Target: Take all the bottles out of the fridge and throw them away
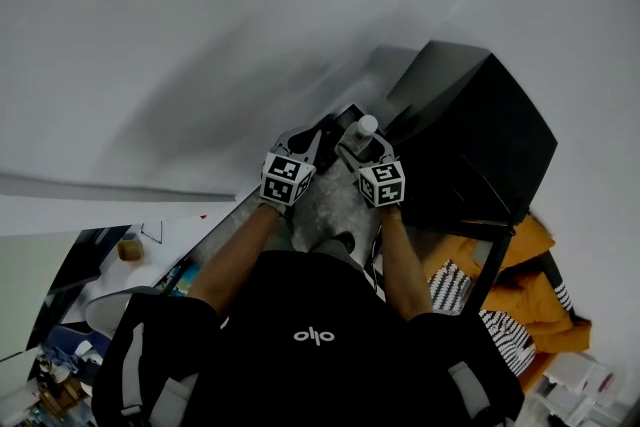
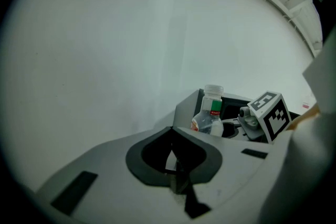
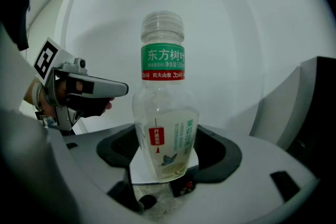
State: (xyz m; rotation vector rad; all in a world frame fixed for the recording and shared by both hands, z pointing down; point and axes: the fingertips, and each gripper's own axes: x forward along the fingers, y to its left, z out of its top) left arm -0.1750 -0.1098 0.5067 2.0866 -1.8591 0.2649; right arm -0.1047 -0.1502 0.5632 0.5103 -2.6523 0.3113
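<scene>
A clear plastic bottle [image 3: 164,118] with a green label band and a pale cap stands upright between the jaws of my right gripper [image 3: 163,168], which is shut on its lower body. In the head view only the bottle's white cap [image 1: 367,125] shows above the right gripper [image 1: 362,150]. My left gripper [image 2: 176,165] is shut with nothing between its jaws and sits just left of the right one [image 1: 303,147]. From the left gripper view the bottle [image 2: 211,115] shows ahead to the right. Both grippers are held up before a white wall.
A black fridge [image 1: 480,145] stands just right of the grippers, and its dark side shows at the right edge of the right gripper view [image 3: 307,107]. Orange and striped cloth [image 1: 520,290] lies below it. A cluttered table [image 1: 130,250] sits at the lower left.
</scene>
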